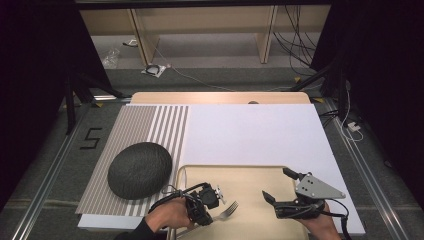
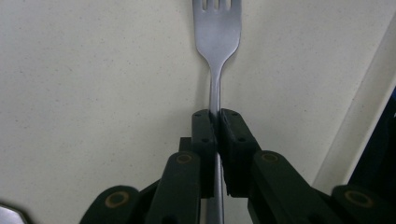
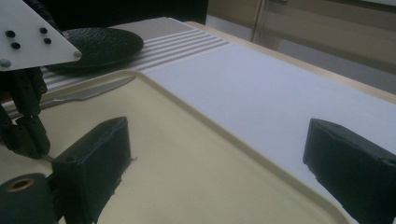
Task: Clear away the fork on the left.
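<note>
Left tool [image 1: 216, 200] clenched on fork [image 1: 227, 210] handle, tines toward 2 o'clock above tray [image 1: 250, 175]; right tool [image 1: 278, 186] released, nothing between its jaws.

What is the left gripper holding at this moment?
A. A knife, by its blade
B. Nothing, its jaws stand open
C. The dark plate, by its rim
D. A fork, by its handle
D: in the left gripper view, the left gripper is clamped on the thin handle of the fork, whose tines point away over the beige tray.
</note>
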Available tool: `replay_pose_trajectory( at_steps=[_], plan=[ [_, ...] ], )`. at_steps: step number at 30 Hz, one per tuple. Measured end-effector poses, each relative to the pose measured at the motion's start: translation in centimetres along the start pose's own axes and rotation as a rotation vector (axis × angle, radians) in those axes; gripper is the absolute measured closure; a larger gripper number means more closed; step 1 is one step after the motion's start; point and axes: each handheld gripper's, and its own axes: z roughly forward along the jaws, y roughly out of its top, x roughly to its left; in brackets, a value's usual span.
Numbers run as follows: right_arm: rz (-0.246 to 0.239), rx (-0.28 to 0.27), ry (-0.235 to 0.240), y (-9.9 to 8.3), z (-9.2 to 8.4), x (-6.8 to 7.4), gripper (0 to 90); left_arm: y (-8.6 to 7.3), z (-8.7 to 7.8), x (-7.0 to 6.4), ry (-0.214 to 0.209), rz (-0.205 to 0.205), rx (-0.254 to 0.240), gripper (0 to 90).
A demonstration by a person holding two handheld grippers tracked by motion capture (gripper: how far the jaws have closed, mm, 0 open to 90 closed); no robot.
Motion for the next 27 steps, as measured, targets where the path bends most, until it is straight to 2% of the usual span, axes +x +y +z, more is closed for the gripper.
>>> replay_pose_trajectory(
  at_steps=[8,10,12,16,19,20,22,25,27],
  plan=[
    [-0.003,0.007,0.000,0.0,-0.1,0.0,8.4,0.0,0.2,0.0,0.009,0.007,0.001,83.3],
    [-0.003,0.008,0.002,0.0,0.0,0.0,8.4,0.1,0.1,-0.1,0.018,0.006,-0.014,81.6],
    [-0.006,0.008,0.004,0.0,0.0,0.0,8.4,0.1,-0.1,-0.1,0.000,0.013,-0.029,72.1],
    [-0.005,0.001,0.006,0.0,0.0,0.1,8.4,0.2,-0.8,-0.5,0.019,0.015,-0.080,63.0],
    [-0.005,0.000,0.005,0.0,0.0,0.1,8.4,0.1,-1.2,-0.6,0.036,0.048,-0.121,55.9],
    [-0.005,0.000,0.006,0.0,0.0,0.1,8.4,0.1,-1.3,-0.6,0.024,0.049,-0.125,56.0],
    [-0.005,0.002,0.006,0.0,0.0,0.1,8.4,0.1,-1.3,-0.6,0.041,0.056,-0.139,57.9],
    [-0.003,0.001,0.005,0.0,0.0,0.1,8.4,0.1,-1.3,-0.7,0.053,0.075,-0.161,66.4],
    [-0.004,0.003,0.005,0.0,0.0,0.1,8.4,0.0,-1.2,-0.9,0.062,0.104,-0.168,70.5]
  ],
)
